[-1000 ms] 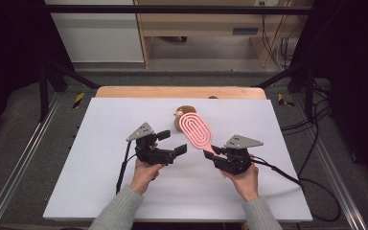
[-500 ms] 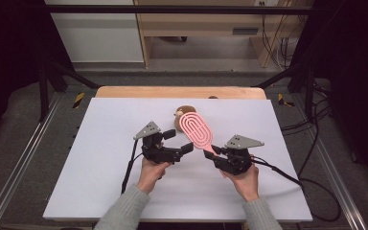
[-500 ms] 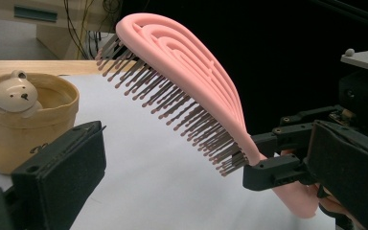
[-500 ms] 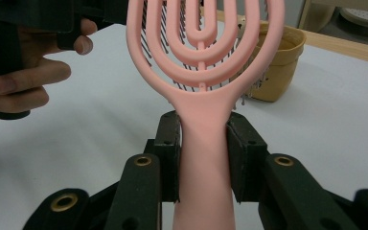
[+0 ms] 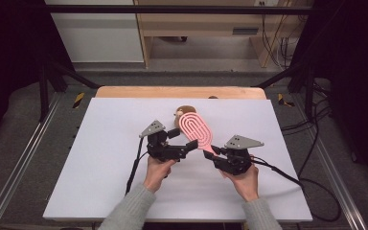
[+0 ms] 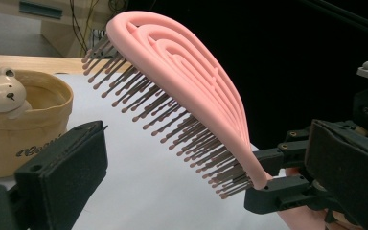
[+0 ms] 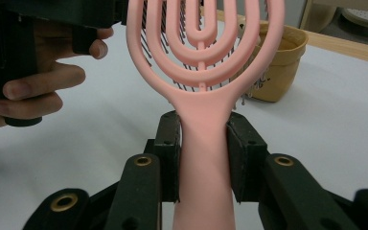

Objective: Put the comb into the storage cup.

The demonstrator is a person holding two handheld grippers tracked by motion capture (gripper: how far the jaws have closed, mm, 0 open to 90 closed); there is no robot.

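Observation:
A pink vented hairbrush (image 5: 195,128) is held up above the white table, head toward the far side. My right gripper (image 7: 203,143) is shut on its handle (image 7: 205,177); in the high view this gripper (image 5: 210,152) sits right of centre. My left gripper (image 5: 186,140) is open just left of the brush. In the left gripper view its jaws stand wide on either side of the bristled head (image 6: 182,86), without touching it. The brown bristles (image 6: 172,124) face the left jaw.
A tan cup (image 5: 184,112) with a small white bear figure (image 6: 2,93) on its rim stands on the white table (image 5: 100,143) just behind the brush. A wooden board edges the table's far side (image 5: 172,92). Cables trail from both grippers.
My left gripper has edged to the right, closer to the brush head. The right gripper and the brush have stayed still.

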